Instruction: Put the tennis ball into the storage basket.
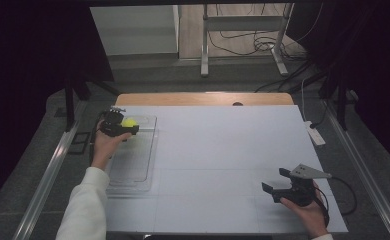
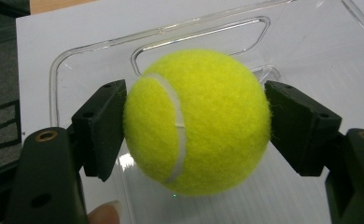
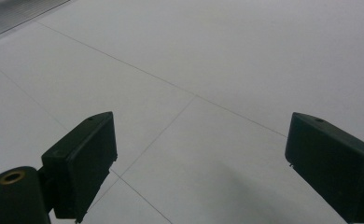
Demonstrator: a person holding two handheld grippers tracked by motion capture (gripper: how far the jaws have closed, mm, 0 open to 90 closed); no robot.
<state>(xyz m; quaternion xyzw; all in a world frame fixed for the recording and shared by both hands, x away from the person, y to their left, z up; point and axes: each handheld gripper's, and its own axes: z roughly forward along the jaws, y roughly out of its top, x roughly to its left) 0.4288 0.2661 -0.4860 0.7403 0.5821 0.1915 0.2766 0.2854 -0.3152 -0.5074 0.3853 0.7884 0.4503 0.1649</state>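
Note:
A yellow-green tennis ball sits between the two black jaws of my left gripper, which is shut on it. In the high view the ball is held over the far end of a clear plastic tray at the table's left side, with the left gripper around it. My right gripper rests near the front right of the white table. Its jaws stand wide apart with nothing between them, and the right gripper looks down on bare table surface.
The clear tray's rim lies just under the ball. A wooden strip borders the table's far edge. A white remote-like object lies at the right edge. Metal stand legs and cables are on the floor beyond.

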